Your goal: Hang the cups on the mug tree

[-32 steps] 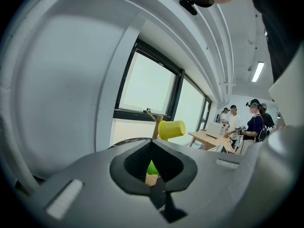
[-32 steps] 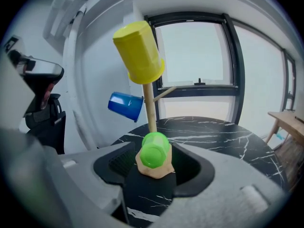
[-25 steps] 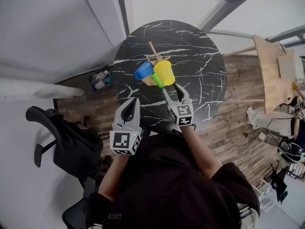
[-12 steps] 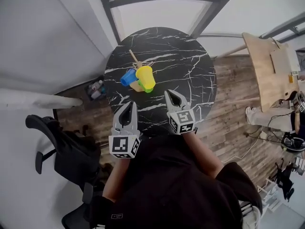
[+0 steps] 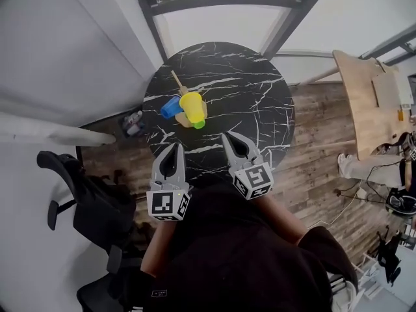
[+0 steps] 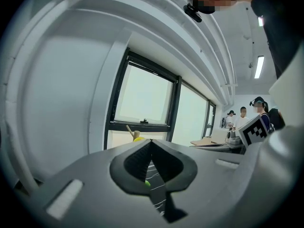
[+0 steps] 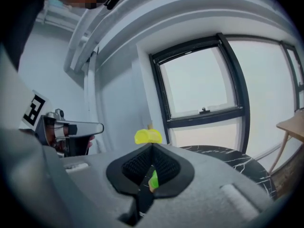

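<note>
Head view: round black-marble bench (image 5: 253, 103) w/ wooden mug tree (image 5: 177, 81) standing on it. All 3 cups are on the tree:
- yellow cup (image 5: 192, 103) on the tree's right side
- blue cup (image 5: 171, 106) on its left, touching the yellow one
- green cup (image 5: 199, 124) just below the yellow one, on the side facing the person

Left hand-held gripper (image 5: 174, 147) sits nearer the person than the tree and apart from it, over the bench's near edge. Its jaws are fully together w/ nothing gripped. In the left gripper view the pads meet in one line at the tip (image 6: 151, 141). The tree's top peg and a bit of yellow cup (image 6: 138, 138) show just above them.

Right hand-held gripper (image 5: 227, 136) is to the tree's near-right, also clear of it. Its jaws are pressed together and empty. In the right gripper view the tip (image 7: 152, 147) points at the tree. The yellow cup (image 7: 148, 137) shows above it, and the green cup (image 7: 153, 179) shows thru the notch behind the pads.

Black office chair (image 5: 84, 197) stands on the floor, well left of the tree and off the bench.
</note>
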Available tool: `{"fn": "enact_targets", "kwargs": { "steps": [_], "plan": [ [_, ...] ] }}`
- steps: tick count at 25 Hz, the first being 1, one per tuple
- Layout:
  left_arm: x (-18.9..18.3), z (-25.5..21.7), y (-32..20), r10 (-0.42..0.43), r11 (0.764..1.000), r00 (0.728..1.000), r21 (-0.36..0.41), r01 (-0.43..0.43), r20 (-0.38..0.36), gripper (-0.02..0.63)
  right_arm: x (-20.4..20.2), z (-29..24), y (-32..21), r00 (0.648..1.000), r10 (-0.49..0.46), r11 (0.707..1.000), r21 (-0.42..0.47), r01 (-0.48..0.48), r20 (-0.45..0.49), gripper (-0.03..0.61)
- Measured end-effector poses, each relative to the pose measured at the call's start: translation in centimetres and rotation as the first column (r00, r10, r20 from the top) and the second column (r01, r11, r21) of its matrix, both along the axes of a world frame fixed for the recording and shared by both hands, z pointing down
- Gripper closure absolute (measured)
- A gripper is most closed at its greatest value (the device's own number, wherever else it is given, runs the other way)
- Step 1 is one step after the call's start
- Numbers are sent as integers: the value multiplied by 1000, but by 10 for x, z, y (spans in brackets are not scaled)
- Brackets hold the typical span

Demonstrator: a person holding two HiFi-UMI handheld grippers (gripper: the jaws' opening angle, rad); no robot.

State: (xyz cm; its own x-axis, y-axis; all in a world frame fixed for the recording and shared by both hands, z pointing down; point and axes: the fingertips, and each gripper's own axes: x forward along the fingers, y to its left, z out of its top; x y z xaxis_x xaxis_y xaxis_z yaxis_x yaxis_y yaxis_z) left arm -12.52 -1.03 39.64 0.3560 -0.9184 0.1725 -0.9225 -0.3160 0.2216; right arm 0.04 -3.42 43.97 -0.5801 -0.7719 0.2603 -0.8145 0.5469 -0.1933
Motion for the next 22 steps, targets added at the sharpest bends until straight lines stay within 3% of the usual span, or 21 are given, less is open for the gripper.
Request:
{"fn": "enact_targets", "kwargs": {
  "steps": [22],
  "plan": [
    [13,1,4,2,1000,1000,9,-2,-5,618,-1,-16,10,1000,-30,999,40,30,5,581]
  ]
}}
